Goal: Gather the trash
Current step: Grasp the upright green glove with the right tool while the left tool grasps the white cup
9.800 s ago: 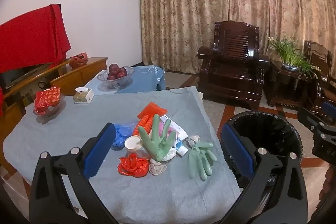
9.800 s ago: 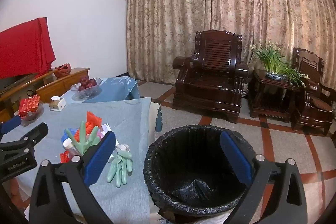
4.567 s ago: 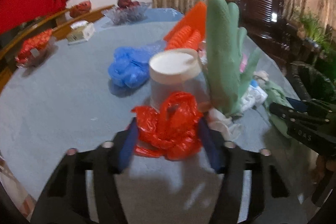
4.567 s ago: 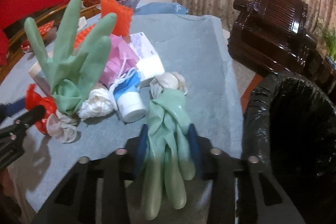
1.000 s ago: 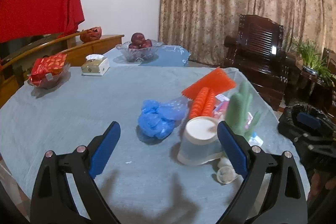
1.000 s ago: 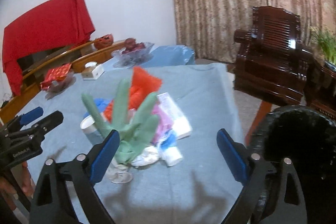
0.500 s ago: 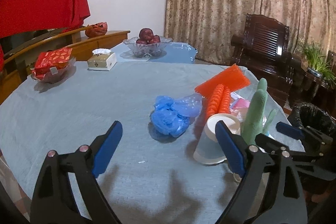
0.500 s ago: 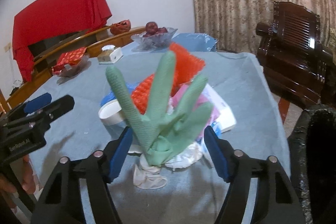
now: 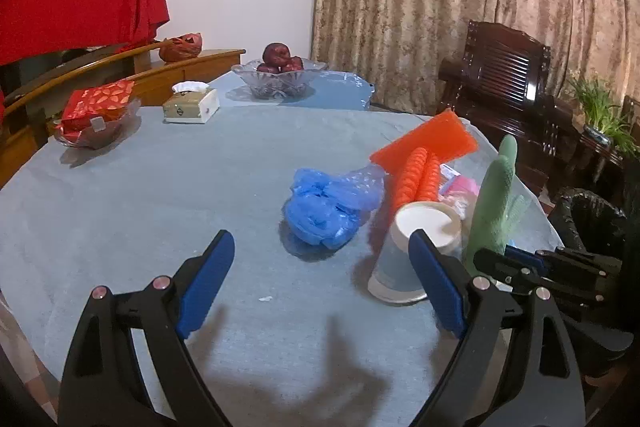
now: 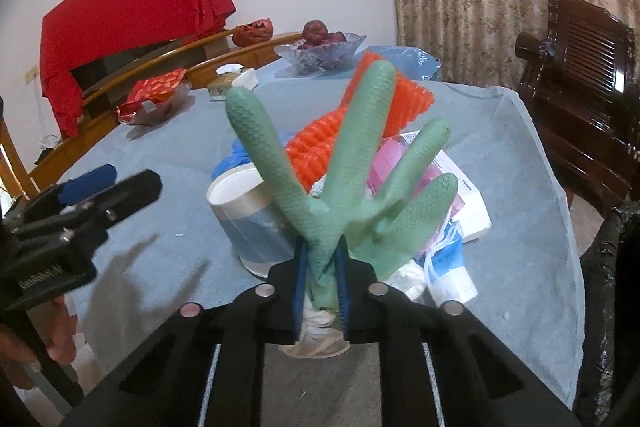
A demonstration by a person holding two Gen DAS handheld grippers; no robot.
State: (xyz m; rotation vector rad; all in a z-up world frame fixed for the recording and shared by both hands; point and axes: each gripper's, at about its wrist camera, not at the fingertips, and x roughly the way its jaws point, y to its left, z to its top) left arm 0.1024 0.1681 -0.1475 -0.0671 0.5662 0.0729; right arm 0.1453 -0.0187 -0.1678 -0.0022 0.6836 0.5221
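So compared to half a second ago, the right claw (image 10: 320, 281) has gone from wide open around the green rubber glove (image 10: 352, 183) to pinched tight on its cuff, blue pads squeezing the base while the glove's fingers stick straight up and splay out in front of the lens. The glove is standing at the near edge of the trash pile on the worktop (image 9: 160, 195), right beside the upside-down paper cup (image 10: 248, 219) and with a crumpled white wad (image 10: 320, 331) just under the claw. Behind it are the orange foam netting (image 10: 320, 139), a pink packet (image 10: 394, 155), a white leaflet (image 10: 468, 203) and a small white-and-blue tube (image 10: 450, 275), all bunched together like before. The left claw (image 9: 320, 279) hasn't really changed: jaws spread wide, holding nothing, hovering low over the grey cloth with the blue plastic bag (image 9: 328, 207) sitting ahead between its fingers and the cup (image 9: 416, 247) just inside the right pad. From the left view you can see the right claw (image 9: 516, 267) now tucked in at the glove (image 9: 494, 203) base. The black-lined bin (image 9: 588, 215) sits off the worktop's right edge, near the pile. Fruit bowl (image 9: 280, 79), tissue box (image 9: 192, 105) and red candy dish (image 9: 96, 115) are at the far side, well apart from the trash.
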